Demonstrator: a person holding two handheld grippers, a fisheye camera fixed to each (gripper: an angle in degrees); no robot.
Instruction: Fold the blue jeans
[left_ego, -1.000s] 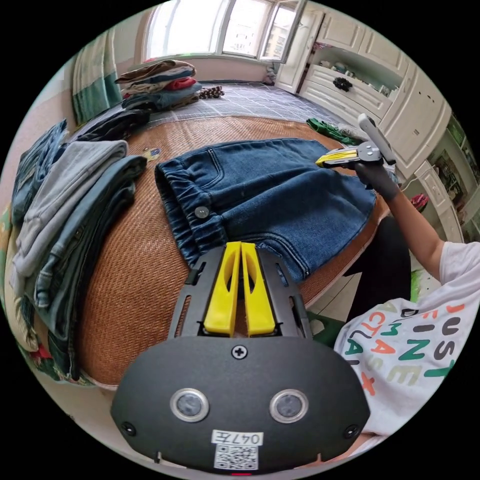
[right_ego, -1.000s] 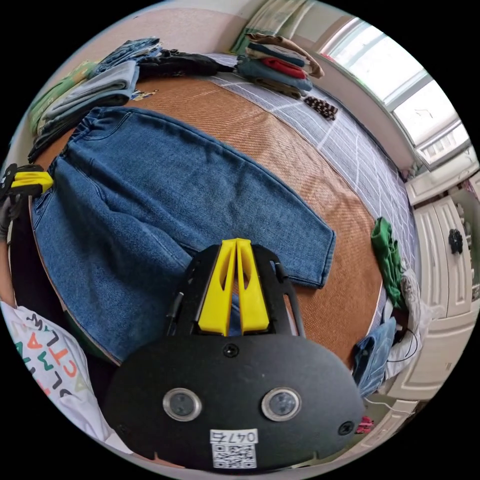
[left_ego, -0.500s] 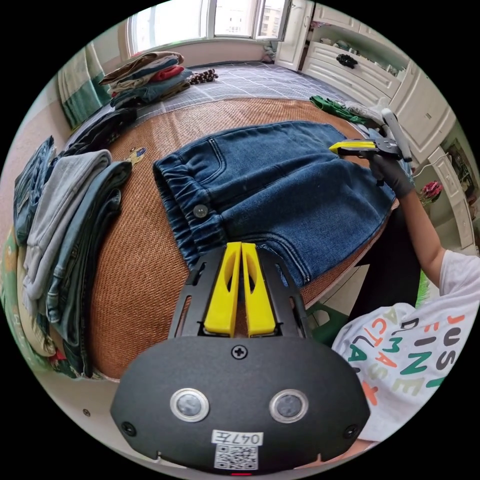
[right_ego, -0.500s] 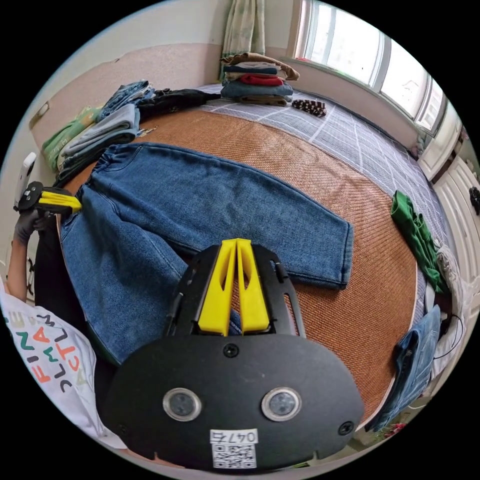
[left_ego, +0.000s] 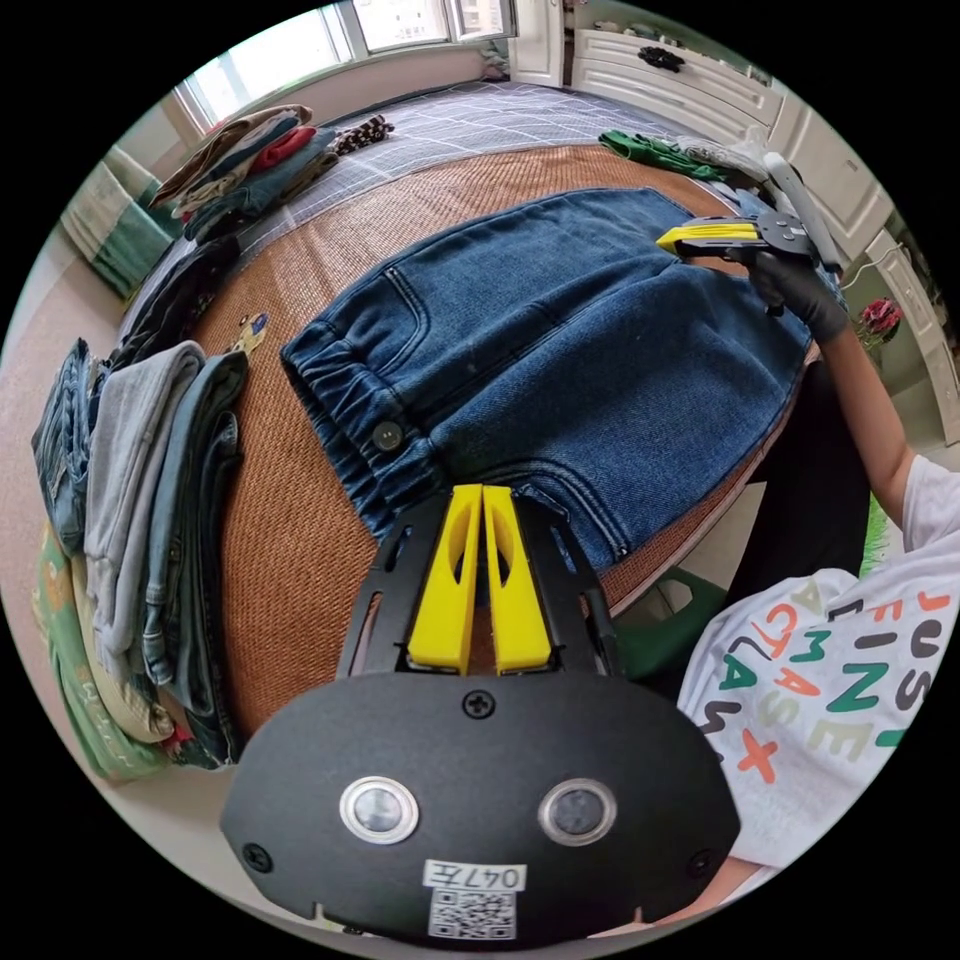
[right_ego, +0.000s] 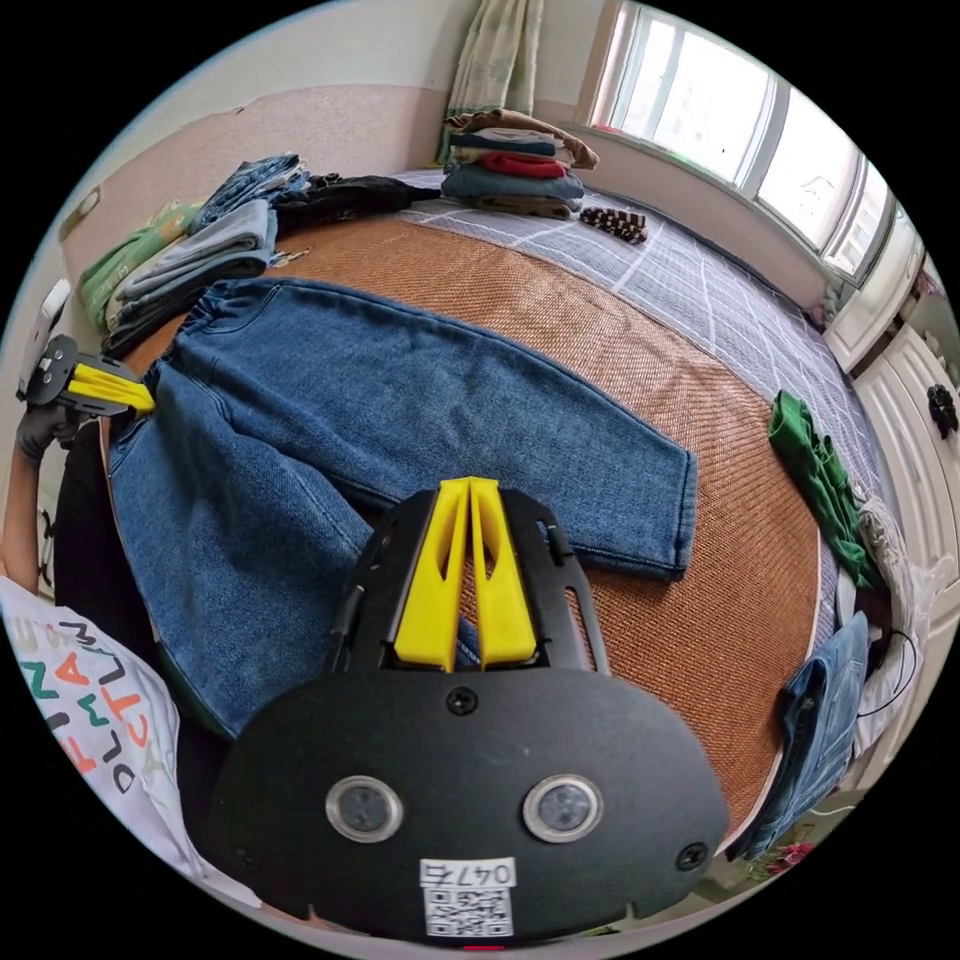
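Blue jeans (right_ego: 330, 400) lie spread flat on a woven brown mat (right_ego: 640, 370), waistband end toward the person, legs running away across the mat, far leg hem (right_ego: 680, 520) flat near the mat's middle.

Left gripper (left_ego: 483, 492) sits at the waistband corner of the jeans (left_ego: 560, 340), yellow jaws together, tips right at the denim edge just beside the button (left_ego: 386, 435). Fabric is hidden under the tips, so cannot tell if it is actually pinched. In the right gripper view the same gripper (right_ego: 140, 400) shows at the left edge, held by a gloved hand (right_ego: 40, 430), tips touching the waistband side.

Right gripper (right_ego: 468, 485) is over the near leg's lower end, jaws together, a sliver of blue denim visible at the base between the jaws; grip itself not clear. In the left gripper view it (left_ego: 665, 238) shows at the far end of the jeans, jaws closed flat, tips at the denim, held by a gloved hand (left_ego: 800, 290).

Stack of folded clothes (left_ego: 150, 520) lies on the mat's edge just beside the waistband, apart from it. Another folded pile (right_ego: 515, 165) sits far back near the window (right_ego: 740, 110). Green garment (right_ego: 815, 480) lies past the hem, well apart. Person's white printed shirt (left_ego: 830, 700) is at the mat's near edge
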